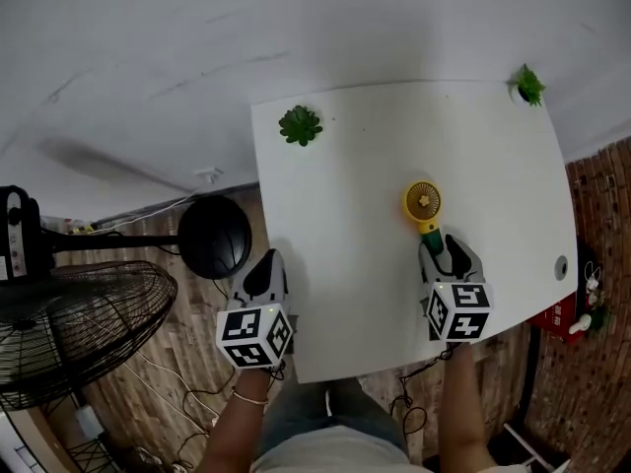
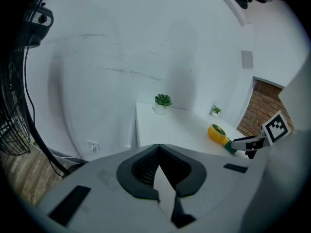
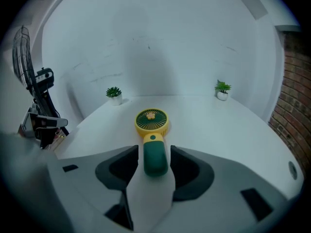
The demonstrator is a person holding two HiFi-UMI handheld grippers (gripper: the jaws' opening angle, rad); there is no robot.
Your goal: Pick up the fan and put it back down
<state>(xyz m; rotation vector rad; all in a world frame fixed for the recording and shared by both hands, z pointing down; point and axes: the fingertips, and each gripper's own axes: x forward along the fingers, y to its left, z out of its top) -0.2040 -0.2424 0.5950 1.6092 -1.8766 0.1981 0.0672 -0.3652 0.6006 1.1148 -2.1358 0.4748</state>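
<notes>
Fan: the fan (image 1: 422, 202) (image 3: 151, 120) lies flat on the white table (image 1: 355, 195), on its right half, yellow head pointing away from the person and green handle toward them.
Right gripper: the right gripper (image 1: 449, 247) (image 3: 154, 150) is unclenched, its jaws set either side of the green handle with a thin strip of table showing on each side; the fan rests on the tabletop.
Left gripper: the left gripper (image 1: 266, 262) (image 2: 159, 147) is clenched on nothing, jaw tips meeting, and sits at the table's near left edge, well apart from the fan.
Far left corner: a small potted plant (image 1: 300, 125) (image 3: 113, 92).
Far right corner: a second small plant (image 1: 529, 85) (image 3: 222, 87).
Around the fan: bare tabletop; nothing lies between the right gripper and the handle.
Left of the table: a standing floor fan (image 1: 79, 313) with a wire grille, and a black round disc (image 1: 214, 236) just beside the table edge, over a wooden floor with loose cables.
Behind: a plain white wall.
</notes>
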